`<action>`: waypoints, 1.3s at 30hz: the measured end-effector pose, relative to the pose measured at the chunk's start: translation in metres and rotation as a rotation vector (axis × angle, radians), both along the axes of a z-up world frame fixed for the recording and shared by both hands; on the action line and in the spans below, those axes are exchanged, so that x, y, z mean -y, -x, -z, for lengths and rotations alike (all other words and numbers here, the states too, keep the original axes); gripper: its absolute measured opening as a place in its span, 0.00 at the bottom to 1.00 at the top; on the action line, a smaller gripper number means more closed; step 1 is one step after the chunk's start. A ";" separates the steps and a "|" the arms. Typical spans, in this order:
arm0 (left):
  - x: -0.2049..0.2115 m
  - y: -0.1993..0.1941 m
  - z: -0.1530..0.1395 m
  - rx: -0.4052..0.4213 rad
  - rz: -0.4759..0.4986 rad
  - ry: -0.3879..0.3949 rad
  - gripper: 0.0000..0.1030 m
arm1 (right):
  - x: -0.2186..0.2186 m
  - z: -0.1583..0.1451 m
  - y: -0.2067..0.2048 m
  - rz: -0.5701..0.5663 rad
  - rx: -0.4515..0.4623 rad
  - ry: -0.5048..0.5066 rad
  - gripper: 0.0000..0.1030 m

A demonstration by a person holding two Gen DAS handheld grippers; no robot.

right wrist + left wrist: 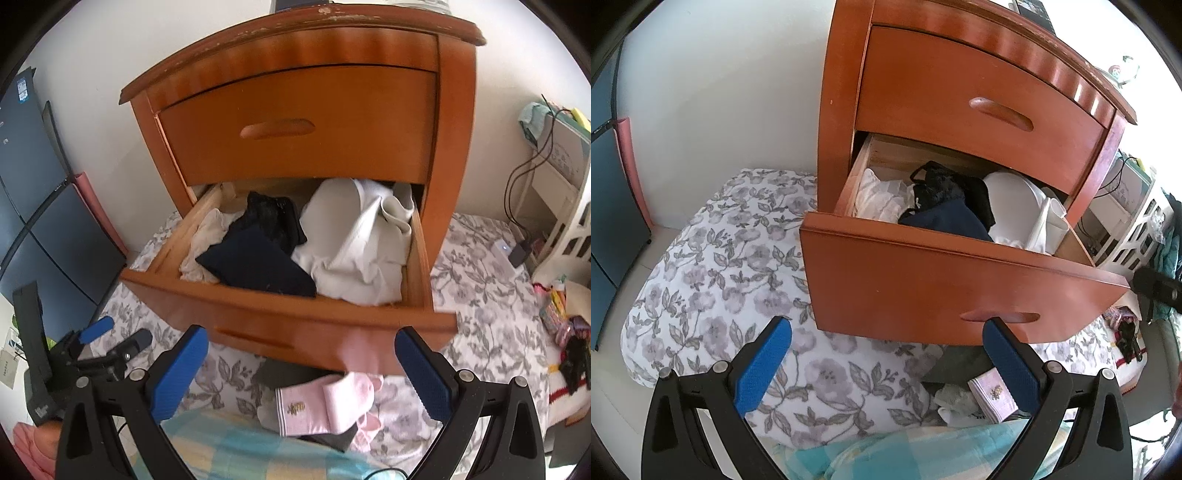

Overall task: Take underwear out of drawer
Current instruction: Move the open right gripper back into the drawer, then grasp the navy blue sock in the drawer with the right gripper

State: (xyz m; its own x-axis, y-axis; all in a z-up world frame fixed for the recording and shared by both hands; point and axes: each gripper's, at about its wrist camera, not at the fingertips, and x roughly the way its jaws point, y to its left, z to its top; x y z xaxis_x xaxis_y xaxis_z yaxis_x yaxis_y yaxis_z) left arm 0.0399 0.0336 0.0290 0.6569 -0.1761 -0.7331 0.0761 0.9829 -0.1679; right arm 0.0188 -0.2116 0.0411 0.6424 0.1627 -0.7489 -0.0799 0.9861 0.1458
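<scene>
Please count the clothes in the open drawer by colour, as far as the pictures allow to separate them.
Cream: 1, a crumpled piece at the drawer's left side.
Black lace: 1, in the middle toward the back.
Navy: 1, a folded piece, in the middle at the front.
White: at least 1, a heap at the right; how many pieces it holds cannot be told.
Total: at least 4.

Bedroom: nightstand w/ clothes, floral bedding.

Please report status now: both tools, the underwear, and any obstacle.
Left tool open, empty. Right tool open, empty. Underwear lies in open lower drawer, untouched. Nothing blocks access from above.
</scene>
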 end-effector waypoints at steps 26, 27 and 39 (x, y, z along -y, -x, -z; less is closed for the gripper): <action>-0.025 -0.028 0.024 -0.032 0.001 0.075 1.00 | -0.106 0.035 -0.149 -0.278 -0.230 0.135 0.99; -0.025 -0.028 0.025 -0.035 0.006 0.078 1.00 | -0.110 0.039 -0.155 -0.287 -0.253 0.147 0.99; -0.032 -0.037 0.037 -0.088 0.010 0.131 1.00 | -0.130 0.086 -0.201 -0.309 -0.469 0.156 0.98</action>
